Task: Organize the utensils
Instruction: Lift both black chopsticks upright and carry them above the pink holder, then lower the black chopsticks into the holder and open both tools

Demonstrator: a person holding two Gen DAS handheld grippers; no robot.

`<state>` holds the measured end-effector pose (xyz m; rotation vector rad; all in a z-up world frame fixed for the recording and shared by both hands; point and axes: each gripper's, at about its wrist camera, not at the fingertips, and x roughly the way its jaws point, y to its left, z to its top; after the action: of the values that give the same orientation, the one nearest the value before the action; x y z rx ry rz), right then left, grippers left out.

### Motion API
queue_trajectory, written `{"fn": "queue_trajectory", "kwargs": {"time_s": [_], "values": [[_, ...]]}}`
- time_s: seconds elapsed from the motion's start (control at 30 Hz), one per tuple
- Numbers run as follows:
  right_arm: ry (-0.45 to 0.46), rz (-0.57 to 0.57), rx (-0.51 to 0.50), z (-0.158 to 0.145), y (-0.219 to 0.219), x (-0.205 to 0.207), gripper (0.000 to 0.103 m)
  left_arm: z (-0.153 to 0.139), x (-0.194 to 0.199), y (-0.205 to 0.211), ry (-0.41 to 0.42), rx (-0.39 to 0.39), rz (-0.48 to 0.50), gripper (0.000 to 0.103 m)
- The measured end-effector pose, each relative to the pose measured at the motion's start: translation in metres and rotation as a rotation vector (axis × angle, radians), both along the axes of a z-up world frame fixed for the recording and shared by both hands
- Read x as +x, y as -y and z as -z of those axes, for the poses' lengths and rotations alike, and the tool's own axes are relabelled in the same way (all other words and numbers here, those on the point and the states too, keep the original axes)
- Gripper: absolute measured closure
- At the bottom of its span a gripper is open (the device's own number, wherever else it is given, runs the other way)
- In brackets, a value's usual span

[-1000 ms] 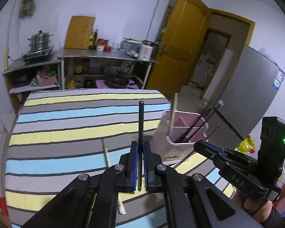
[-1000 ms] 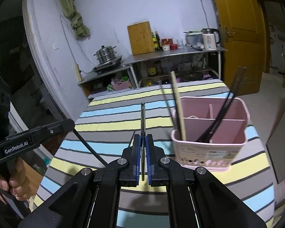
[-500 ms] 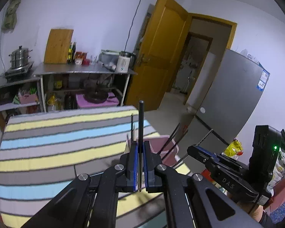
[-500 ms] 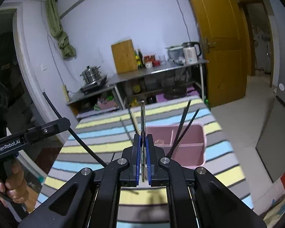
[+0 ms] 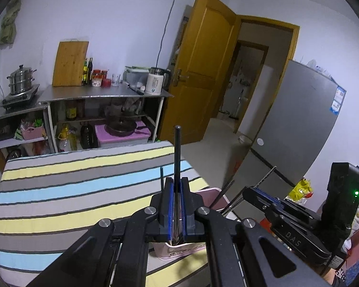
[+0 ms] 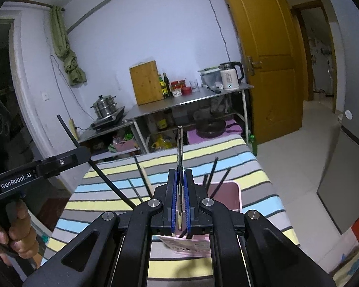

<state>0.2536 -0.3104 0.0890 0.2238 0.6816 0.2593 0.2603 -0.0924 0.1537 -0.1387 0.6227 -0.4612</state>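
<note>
2 grippers hover over the pink holder (image 5: 213, 195). From the left wrist, the left gripper (image 5: 177, 205) clamps a black chopstick (image 5: 177, 153), its long axis upright. From the right wrist, the right gripper (image 6: 179, 198) pinches a metal utensil (image 6: 179, 148), also pointing up, above the pink holder (image 6: 229, 197).

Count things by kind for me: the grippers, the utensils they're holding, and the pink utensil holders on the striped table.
Grippers: 2, the left gripper and the right gripper
Held utensils: 2, a black chopstick and a silver utensil
Holders: 1, the pink holder
Total: 5
</note>
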Motion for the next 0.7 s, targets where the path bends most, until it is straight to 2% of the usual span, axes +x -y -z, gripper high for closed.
{"fn": "queue_trajectory", "kwargs": {"time_s": [0.4,0.7], "values": [[-0.092,-0.001,-0.019,0.048,-0.002,0.008,0.098,0.053,0.020,0.010,-0.079,0.035,0.004,0.098],[-0.159,-0.016,-0.023,0.073,-0.004,0.011,0.097,0.075,0.027,0.017,-0.111,0.069,0.013,0.097]]}}
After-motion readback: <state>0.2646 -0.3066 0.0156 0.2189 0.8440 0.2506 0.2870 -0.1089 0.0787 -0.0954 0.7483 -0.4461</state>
